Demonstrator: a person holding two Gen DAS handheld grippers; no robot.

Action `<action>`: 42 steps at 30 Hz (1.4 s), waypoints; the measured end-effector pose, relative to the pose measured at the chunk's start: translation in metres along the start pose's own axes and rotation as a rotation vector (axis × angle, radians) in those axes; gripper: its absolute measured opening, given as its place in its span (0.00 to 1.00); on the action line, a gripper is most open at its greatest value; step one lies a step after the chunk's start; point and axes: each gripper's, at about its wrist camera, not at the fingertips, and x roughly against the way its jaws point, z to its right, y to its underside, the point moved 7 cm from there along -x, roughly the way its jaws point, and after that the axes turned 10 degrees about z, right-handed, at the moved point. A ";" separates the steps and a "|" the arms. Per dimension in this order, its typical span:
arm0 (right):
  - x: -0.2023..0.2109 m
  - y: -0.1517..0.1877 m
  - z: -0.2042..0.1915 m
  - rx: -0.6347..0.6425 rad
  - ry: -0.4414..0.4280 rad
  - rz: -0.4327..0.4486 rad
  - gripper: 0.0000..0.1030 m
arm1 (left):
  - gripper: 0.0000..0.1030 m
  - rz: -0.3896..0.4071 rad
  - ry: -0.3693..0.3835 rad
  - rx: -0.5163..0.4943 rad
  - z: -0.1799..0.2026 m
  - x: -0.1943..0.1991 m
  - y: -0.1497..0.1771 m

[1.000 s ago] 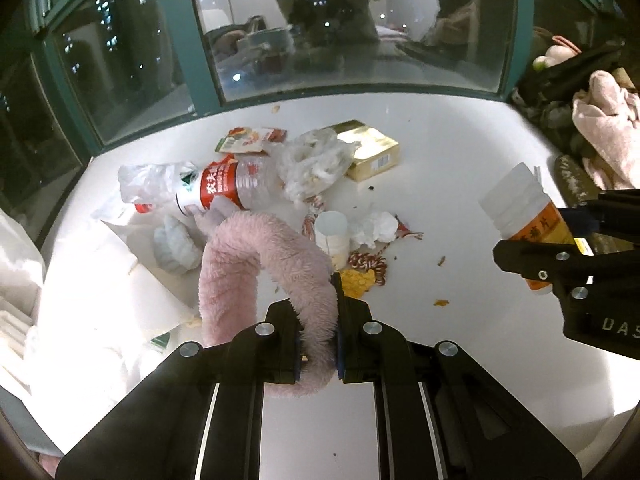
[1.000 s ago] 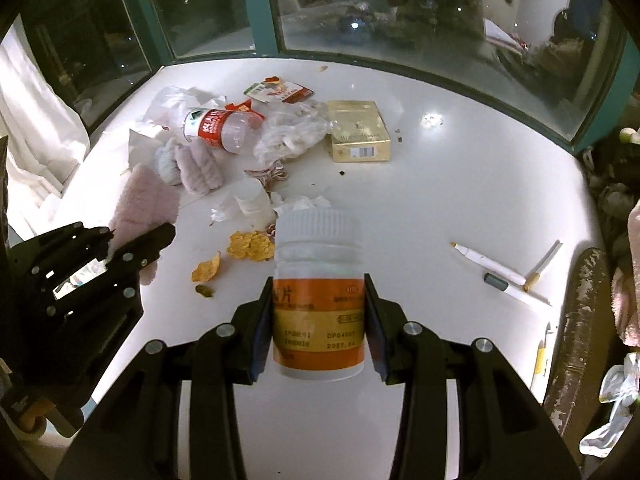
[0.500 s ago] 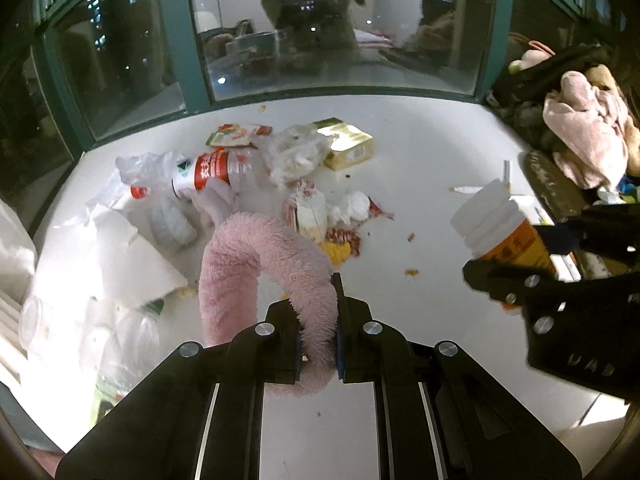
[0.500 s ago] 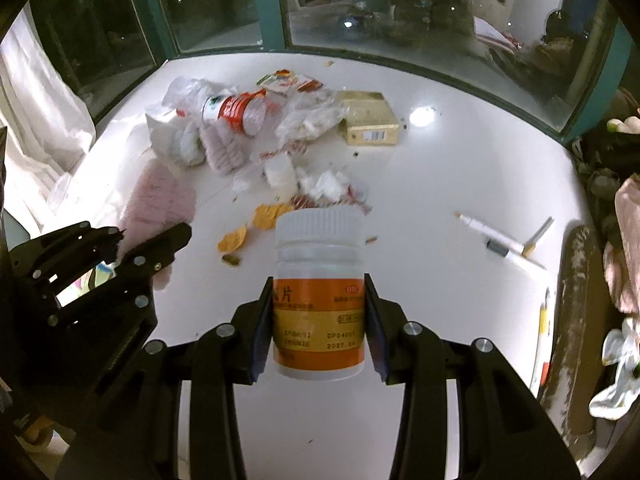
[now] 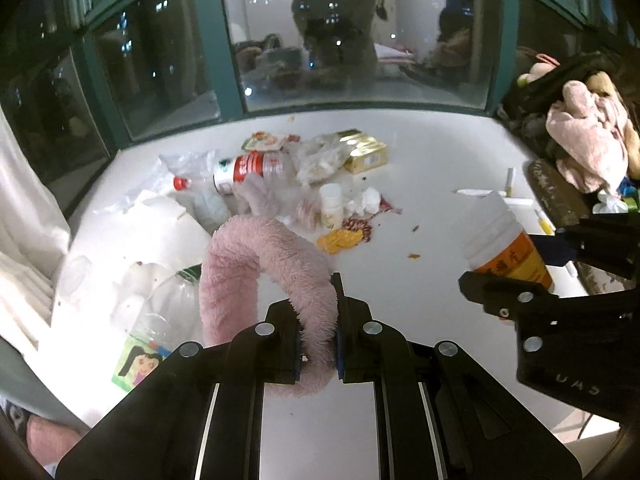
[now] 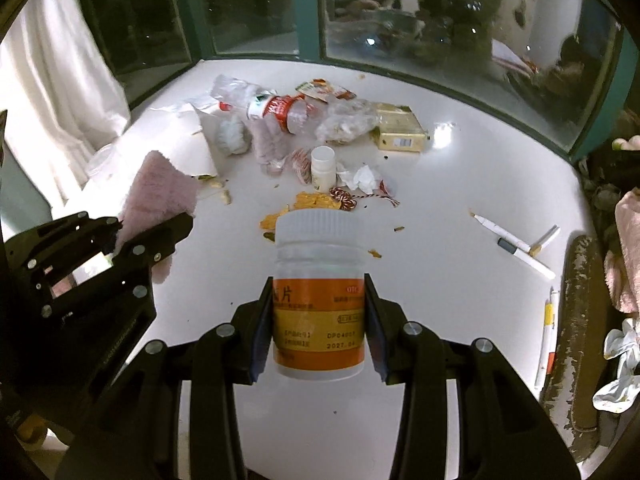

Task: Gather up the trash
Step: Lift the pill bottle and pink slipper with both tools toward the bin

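Observation:
My left gripper [image 5: 318,320] is shut on a fuzzy pink sock [image 5: 256,264] that arches up and droops to the left. It also shows in the right wrist view [image 6: 160,192]. My right gripper [image 6: 319,320] is shut on a white pill bottle with an orange label [image 6: 319,304], held above the white table; it also shows in the left wrist view [image 5: 504,244]. A trash pile lies further back: a crushed water bottle with a red label [image 5: 252,168], a small white pill bottle [image 5: 331,205], crumpled tissue [image 5: 370,200], orange peel [image 5: 340,240] and a gold box [image 5: 366,152].
Pens [image 6: 516,248] lie on the table [image 6: 460,184] at the right. Pink cloth and clutter [image 5: 588,152] sit at the right edge. White paper [image 5: 160,232] and a clear plastic bottle [image 5: 168,304] lie at the left. Dark windows [image 5: 340,40] back the table.
Both grippers have pulled back and up from the pile, each keeping its hold. More of the table's left side, with the clear bottle, has come into view.

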 end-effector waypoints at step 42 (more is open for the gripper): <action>0.066 0.013 -0.105 0.107 -0.174 0.141 0.38 | 0.10 0.123 -0.151 0.023 -0.043 0.142 0.017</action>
